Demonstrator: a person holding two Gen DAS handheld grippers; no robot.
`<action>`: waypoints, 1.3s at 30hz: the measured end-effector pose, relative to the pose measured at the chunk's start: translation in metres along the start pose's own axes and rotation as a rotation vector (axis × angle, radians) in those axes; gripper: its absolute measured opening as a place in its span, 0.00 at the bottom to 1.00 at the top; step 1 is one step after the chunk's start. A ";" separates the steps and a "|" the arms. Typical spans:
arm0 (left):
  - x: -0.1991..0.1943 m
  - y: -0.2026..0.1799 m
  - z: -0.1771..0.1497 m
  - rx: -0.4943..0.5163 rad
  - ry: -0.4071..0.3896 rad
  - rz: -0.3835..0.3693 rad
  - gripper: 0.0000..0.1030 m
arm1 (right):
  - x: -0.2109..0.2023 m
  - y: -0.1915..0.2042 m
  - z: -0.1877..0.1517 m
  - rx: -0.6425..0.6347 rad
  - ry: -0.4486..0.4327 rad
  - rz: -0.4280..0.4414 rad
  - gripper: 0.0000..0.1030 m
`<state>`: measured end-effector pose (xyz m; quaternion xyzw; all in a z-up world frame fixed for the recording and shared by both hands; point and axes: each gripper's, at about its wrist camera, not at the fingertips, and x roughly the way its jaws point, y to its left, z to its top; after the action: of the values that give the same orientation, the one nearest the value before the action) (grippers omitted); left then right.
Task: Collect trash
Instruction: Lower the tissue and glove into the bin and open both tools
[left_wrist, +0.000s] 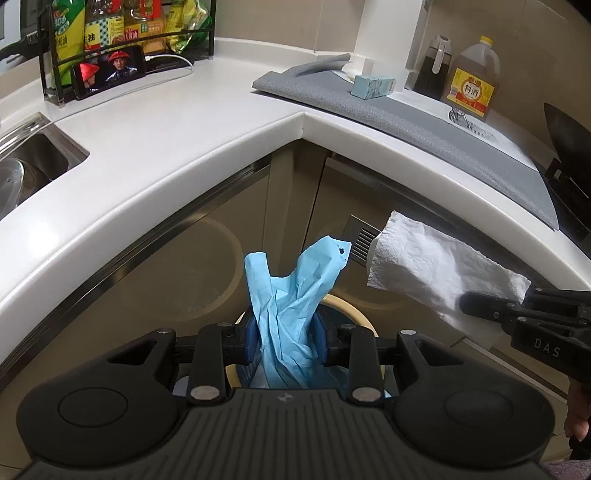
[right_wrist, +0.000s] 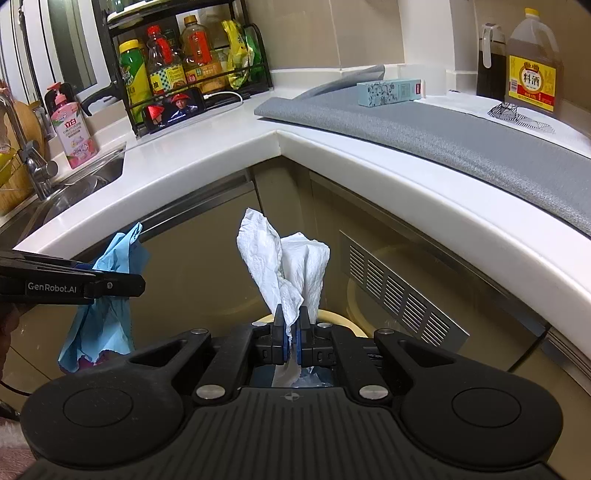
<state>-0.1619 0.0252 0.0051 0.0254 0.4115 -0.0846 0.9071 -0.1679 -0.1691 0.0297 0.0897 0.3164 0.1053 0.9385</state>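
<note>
My left gripper (left_wrist: 286, 341) is shut on a crumpled light-blue paper (left_wrist: 291, 295), whose two ends stick up past the pads. In the right wrist view the same blue paper (right_wrist: 107, 295) hangs from that gripper at the left. My right gripper (right_wrist: 291, 332) is shut on a white paper towel (right_wrist: 284, 266), also seen as the white paper towel (left_wrist: 436, 266) at the right of the left wrist view. Both grippers hang in front of the corner cabinet, over a round bin with a cream rim (left_wrist: 354, 306) that is mostly hidden behind them.
A white L-shaped countertop (left_wrist: 184, 147) runs above. On it lie a grey mat (left_wrist: 406, 114), a small teal box (left_wrist: 373, 86), a cooking-wine jug (left_wrist: 472, 81), a phone (left_wrist: 109, 72) and a rack of bottles (right_wrist: 184, 62). A steel sink (left_wrist: 33, 162) is at left, a vent grille (right_wrist: 402, 291) at right.
</note>
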 end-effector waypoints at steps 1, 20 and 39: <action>0.001 0.000 0.000 0.000 0.002 0.000 0.33 | 0.001 0.000 0.000 0.001 0.003 0.000 0.04; 0.030 0.000 0.007 0.007 0.045 0.000 0.33 | 0.034 -0.008 -0.008 0.021 0.091 -0.020 0.04; 0.071 -0.005 0.017 0.019 0.121 -0.008 0.33 | 0.069 -0.016 -0.010 0.028 0.167 -0.029 0.04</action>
<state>-0.1042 0.0084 -0.0370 0.0373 0.4651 -0.0904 0.8798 -0.1180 -0.1657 -0.0212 0.0889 0.3963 0.0943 0.9089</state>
